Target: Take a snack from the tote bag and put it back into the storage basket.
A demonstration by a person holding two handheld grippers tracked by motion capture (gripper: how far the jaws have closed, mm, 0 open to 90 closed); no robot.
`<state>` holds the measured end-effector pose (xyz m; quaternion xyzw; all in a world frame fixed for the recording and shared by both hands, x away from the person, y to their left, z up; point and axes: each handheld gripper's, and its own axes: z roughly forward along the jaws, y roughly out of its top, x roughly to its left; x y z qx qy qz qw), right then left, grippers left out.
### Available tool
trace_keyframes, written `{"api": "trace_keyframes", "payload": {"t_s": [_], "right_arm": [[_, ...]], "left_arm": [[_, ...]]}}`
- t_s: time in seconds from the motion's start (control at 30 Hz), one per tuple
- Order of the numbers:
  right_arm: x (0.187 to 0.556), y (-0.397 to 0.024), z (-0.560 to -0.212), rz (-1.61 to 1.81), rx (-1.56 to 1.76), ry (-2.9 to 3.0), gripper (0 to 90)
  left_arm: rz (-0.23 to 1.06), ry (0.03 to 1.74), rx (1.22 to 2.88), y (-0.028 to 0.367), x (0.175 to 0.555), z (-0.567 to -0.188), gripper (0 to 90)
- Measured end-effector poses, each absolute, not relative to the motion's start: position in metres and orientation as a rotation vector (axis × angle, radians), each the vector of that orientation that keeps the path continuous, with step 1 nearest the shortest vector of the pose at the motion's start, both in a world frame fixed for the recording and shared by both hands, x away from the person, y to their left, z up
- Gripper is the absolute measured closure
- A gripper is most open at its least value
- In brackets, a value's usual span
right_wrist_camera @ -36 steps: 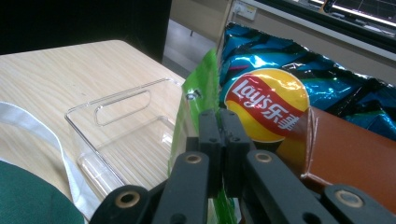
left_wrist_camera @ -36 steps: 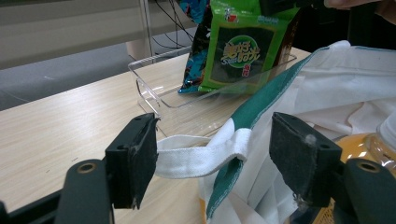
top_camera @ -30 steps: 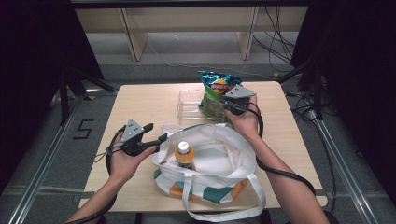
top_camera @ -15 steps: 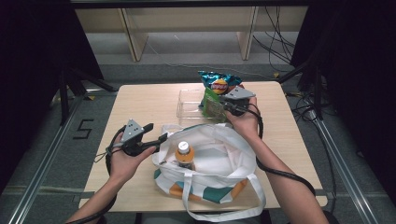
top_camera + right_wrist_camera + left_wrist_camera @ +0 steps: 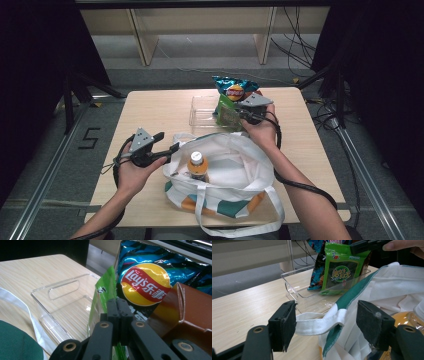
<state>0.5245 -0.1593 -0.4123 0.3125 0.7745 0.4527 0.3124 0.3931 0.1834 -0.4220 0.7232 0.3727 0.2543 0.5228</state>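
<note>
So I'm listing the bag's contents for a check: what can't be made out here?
- High view: the tote bag walls hide everything inside but the bottle.
- Right gripper view: the brown box is cut off by the edge.
- Left gripper view: the chip bag sits behind the green packet.

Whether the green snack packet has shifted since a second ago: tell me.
No. The green snack packet stands at the same end of the clear tray, pinched in the right claw.

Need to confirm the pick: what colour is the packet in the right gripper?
Green packet, clearest in the left gripper view.

Wooden table (image 5: 150,107): clear plastic tray (image 5: 201,111) at back, white-green tote bag (image 5: 235,175) at front
</note>
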Motion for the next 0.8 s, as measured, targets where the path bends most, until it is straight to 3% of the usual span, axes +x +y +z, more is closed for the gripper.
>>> {"api": "trace_keyframes", "payload": {"t_s": [0.47, 0.8], "right_arm": [[0.5253, -0.1591, -0.4123, 1.183, 0.828, 2.056, 89.7], [0.5232, -0.1591, -0.4116, 1.209, 0.864, 2.044, 77.6]], "left_arm": [[0.606, 0.893, 1.731, 0.1827, 0.3934, -0.4225, 31.9], [0.604, 0.893, 1.728, 0.1826, 0.3934, -0.4223, 32.0]]}}
